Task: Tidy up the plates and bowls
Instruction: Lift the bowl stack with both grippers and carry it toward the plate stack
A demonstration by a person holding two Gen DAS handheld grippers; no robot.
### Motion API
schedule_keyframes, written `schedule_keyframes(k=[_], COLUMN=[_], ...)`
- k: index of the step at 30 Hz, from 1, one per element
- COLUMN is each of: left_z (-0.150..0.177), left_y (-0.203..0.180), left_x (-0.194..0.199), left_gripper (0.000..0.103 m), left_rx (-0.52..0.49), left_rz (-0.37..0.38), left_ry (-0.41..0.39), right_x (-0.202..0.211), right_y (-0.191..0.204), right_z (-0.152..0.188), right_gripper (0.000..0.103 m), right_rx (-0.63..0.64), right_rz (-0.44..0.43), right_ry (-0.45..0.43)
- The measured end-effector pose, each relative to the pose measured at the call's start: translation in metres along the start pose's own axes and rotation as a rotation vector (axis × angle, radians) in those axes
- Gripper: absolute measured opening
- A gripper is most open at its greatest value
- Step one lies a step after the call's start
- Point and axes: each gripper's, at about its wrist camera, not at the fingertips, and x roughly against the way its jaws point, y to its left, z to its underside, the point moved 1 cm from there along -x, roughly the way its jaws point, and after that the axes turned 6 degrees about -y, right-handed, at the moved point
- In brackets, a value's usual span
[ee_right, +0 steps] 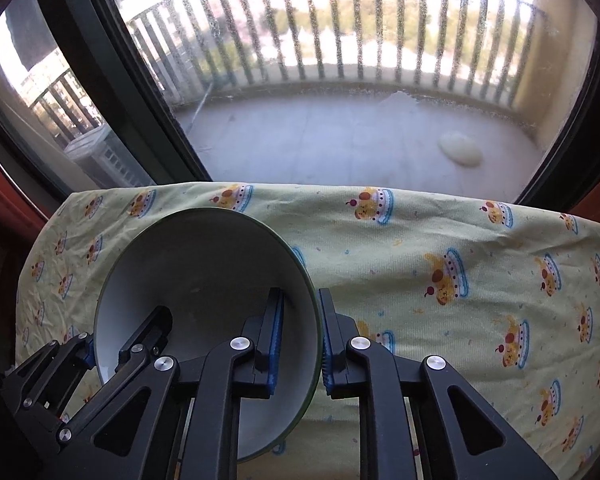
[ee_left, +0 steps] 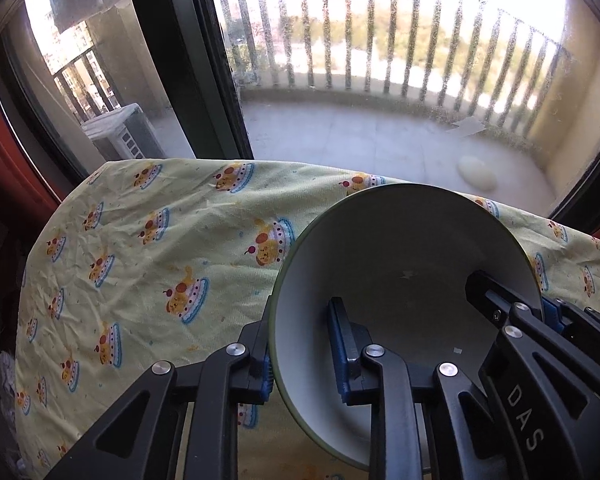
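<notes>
A bowl (ee_left: 400, 248), white inside with a green rim, hangs above a table under a yellow cartoon-print cloth (ee_left: 148, 240). Both grippers hold it by opposite rim walls. My left gripper (ee_left: 304, 354) is shut on the bowl's left wall, one blue pad inside, one outside. The right gripper's fingers (ee_left: 496, 300) show at the bowl's right side. In the right wrist view the same bowl (ee_right: 204, 264) sits at the left, and my right gripper (ee_right: 300, 344) is shut on its right wall. The left gripper's fingers (ee_right: 148, 336) show at its left side.
The cloth-covered table (ee_right: 460, 280) ends at a big window with dark frames (ee_left: 204, 60). Beyond the glass lies a balcony with a railing (ee_right: 340, 40). An air-conditioner unit (ee_left: 120, 132) stands outside at the left.
</notes>
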Motion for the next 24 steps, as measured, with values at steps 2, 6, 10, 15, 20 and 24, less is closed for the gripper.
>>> schedule_keyframes(k=[2, 6, 10, 15, 20, 24], left_z=[0.001, 0.003, 0.005, 0.006, 0.007, 0.008], left_y=[0.0, -0.002, -0.002, 0.0, 0.004, 0.01], left_x=[0.001, 0.007, 0.019, 0.037, 0.061, 0.082], left_gripper=[0.021, 0.021, 0.021, 0.021, 0.021, 0.021], left_rx=[-0.002, -0.012, -0.006, -0.015, -0.011, -0.012], left_rz=[0.003, 0.009, 0.02, 0.028, 0.044, 0.06], left_ry=[0.005, -0.002, -0.007, -0.03, -0.056, -0.074], right_x=[0.002, 0.007, 0.017, 0.037, 0.063, 0.087], right_y=[0.0, -0.002, -0.003, -0.002, 0.0, 0.006], right_z=[0.001, 0.003, 0.005, 0.008, 0.01, 0.012], right_gripper=[0.019, 0.019, 0.019, 0.019, 0.019, 0.019], right_rx=[0.001, -0.004, -0.015, -0.023, -0.032, -0.034], right_rz=[0.007, 0.013, 0.017, 0.026, 0.03, 0.041], right_ry=[-0.001, -0.002, -0.005, -0.025, -0.048, -0.071])
